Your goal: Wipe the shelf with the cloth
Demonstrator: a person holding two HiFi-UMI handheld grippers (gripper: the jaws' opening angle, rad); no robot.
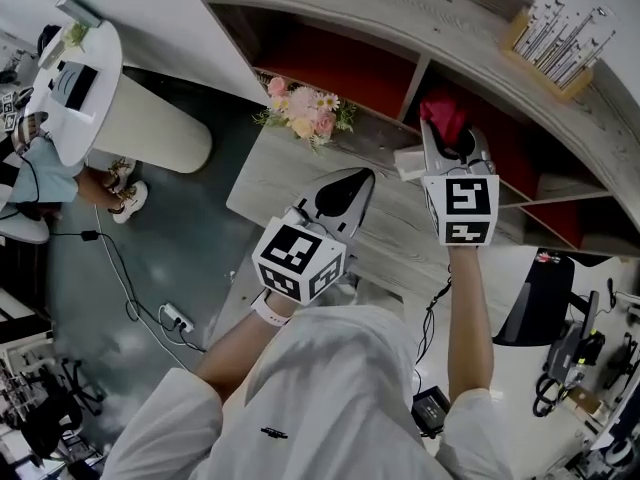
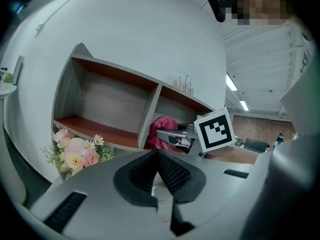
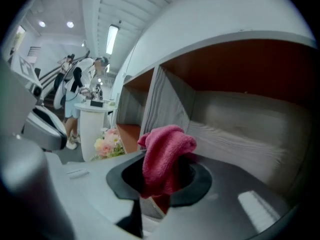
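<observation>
Right hand-held gripper [image 3: 159, 191] pinches pink cloth [image 3: 167, 151] at shelf [image 3: 240, 134] mouth; best press flat, sweep back corners outward; left hand-held gripper [image 2: 158, 159] pressed together, idle.

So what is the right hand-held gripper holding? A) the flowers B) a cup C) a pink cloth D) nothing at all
C: the right hand-held gripper is shut on the pink cloth, which bunches up between its jaws in front of the shelf.
</observation>
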